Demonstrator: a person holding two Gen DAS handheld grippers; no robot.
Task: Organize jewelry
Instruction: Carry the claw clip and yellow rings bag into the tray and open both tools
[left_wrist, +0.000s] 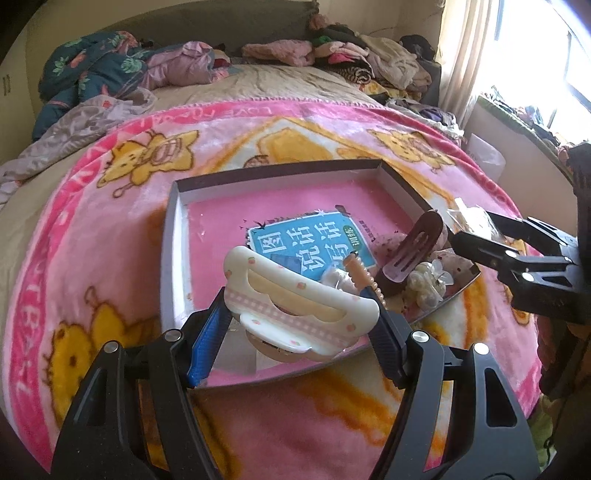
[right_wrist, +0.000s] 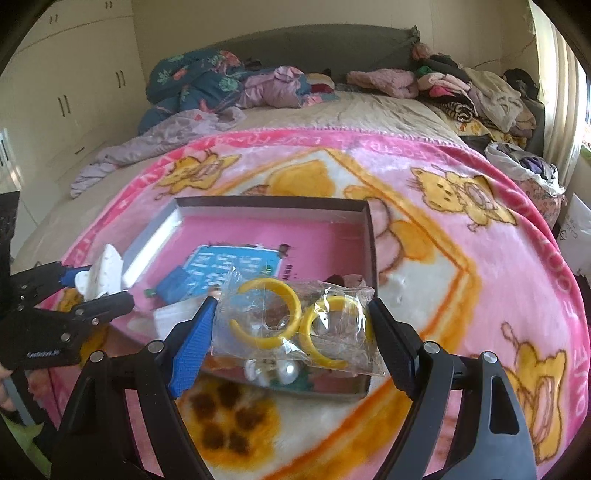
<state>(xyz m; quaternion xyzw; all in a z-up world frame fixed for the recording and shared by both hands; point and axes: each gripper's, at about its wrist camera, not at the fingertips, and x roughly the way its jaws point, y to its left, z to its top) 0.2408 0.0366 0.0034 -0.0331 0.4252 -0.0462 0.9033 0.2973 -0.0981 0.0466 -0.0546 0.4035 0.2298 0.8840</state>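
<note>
— What lies around the box (left_wrist: 177, 206)?

— It sits on a pink blanket (left_wrist: 110, 221) on the bed, clothes (right_wrist: 480, 88) heaped beyond it. Inside lie a blue-covered book (left_wrist: 306, 243), a brown hair clip (left_wrist: 410, 251) and pearly trinkets (left_wrist: 424, 286).

— And the hands?

— Both tilt down over the box's near edge. The left gripper (left_wrist: 303, 321) has its fingers clamped on a cream hair claw (left_wrist: 295, 295); the right gripper (right_wrist: 291, 339) grips a clear bag of yellow rings (right_wrist: 288, 325).

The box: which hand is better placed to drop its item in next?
Probably the right: its gripper holds the bagged yellow rings over the box interior, while the left gripper's white hair clip hangs above the near rim.
</note>
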